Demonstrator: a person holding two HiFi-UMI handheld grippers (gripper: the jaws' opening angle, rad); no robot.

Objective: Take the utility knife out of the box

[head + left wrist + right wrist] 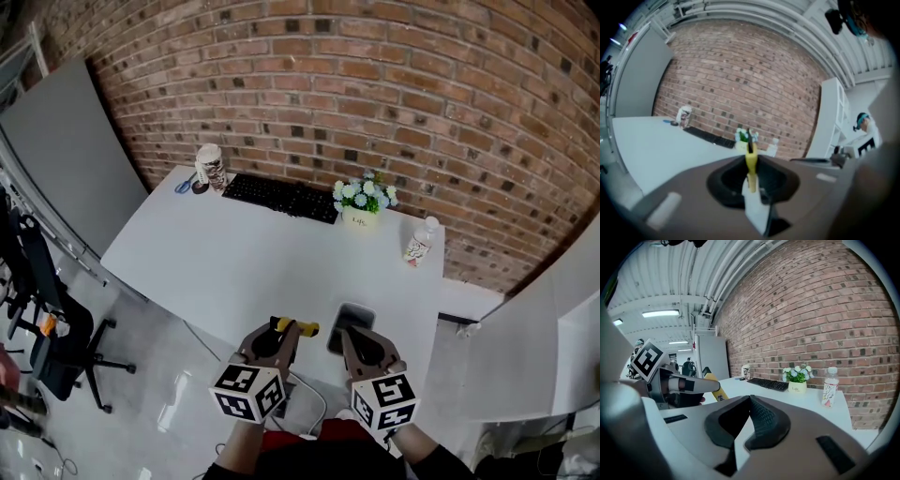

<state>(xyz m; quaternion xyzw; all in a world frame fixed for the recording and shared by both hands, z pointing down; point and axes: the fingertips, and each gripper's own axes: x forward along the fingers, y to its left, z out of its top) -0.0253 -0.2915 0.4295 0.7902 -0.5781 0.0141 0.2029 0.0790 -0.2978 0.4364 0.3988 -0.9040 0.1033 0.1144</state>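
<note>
In the head view my left gripper (284, 329) is shut on a yellow utility knife (300, 327), held level above the white table's (234, 262) near edge. The left gripper view shows the knife (750, 158) upright between the pads, its dark tip pointing forward. Just to the right lies a dark flat box (355, 317), partly hidden by my right gripper (349, 336). In the right gripper view that gripper (750, 399) has its pads touching with nothing between them. The knife (715, 386) and the left gripper (684, 386) show at the left there.
At the table's far side stand a black keyboard (281, 197), a pot of flowers (364, 204), a plastic bottle (419, 244), a patterned cup (211, 169) and blue scissors (184, 186). A brick wall runs behind. An office chair (47, 328) stands on the floor at the left.
</note>
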